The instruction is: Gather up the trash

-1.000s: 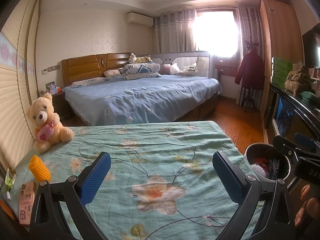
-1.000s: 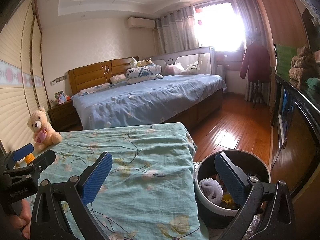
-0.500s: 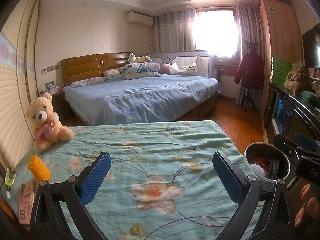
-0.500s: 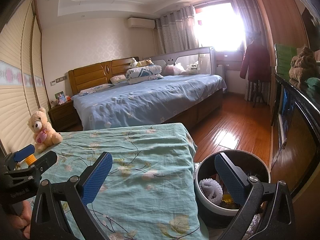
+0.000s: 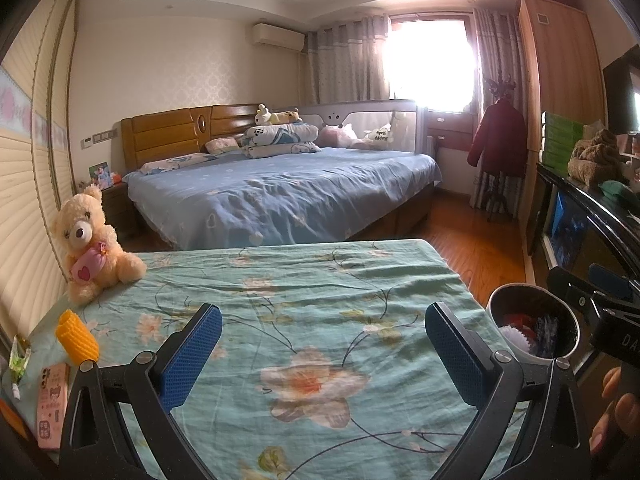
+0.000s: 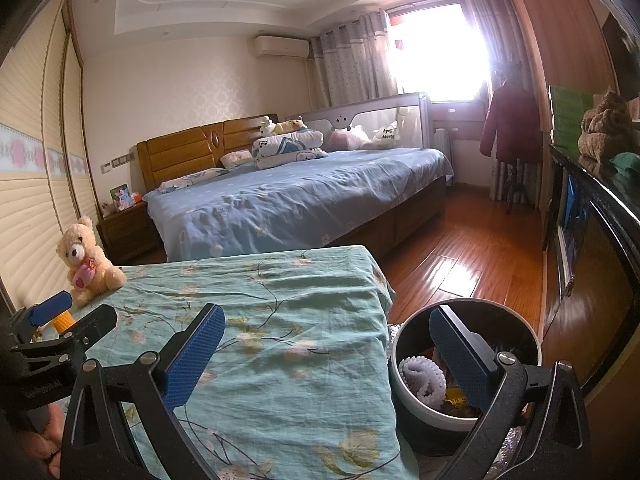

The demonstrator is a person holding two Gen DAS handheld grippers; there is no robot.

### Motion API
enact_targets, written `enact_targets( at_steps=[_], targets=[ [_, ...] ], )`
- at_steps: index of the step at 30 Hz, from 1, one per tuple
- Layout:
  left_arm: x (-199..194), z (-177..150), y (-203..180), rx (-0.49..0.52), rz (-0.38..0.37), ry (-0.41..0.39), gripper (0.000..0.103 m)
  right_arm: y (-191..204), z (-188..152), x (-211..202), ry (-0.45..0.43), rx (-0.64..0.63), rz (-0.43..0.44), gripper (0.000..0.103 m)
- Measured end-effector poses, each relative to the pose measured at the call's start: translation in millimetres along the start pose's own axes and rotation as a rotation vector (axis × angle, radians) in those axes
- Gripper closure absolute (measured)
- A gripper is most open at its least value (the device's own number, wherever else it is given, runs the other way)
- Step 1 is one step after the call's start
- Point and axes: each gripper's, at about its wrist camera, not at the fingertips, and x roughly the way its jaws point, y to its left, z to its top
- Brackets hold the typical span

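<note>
Here the left gripper (image 5: 322,350) is hanging wide apart and empty over the floral bench (image 5: 304,300); only its view is catching the yellow foam wrap (image 5: 76,336) at lower left. The right gripper (image 6: 328,354), likewise spread, is framing the filled bin (image 6: 466,364) at lower right.

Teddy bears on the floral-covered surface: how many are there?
1: the teddy bear sits at the floral cloth's far left corner by the wall. None looks hidden there.

"DA" on right gripper (image 5: 592,296)
</note>
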Motion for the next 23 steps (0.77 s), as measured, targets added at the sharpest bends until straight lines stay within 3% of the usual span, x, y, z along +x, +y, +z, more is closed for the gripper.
enact_targets(
  at_steps=[23],
  targets=[
    [6.0, -0.7, 6.2, -0.003, -0.008, 0.019, 0.001, 8.7, -3.0, 6.1, 0.03, 0.004, 0.025, 0.0]
  ],
)
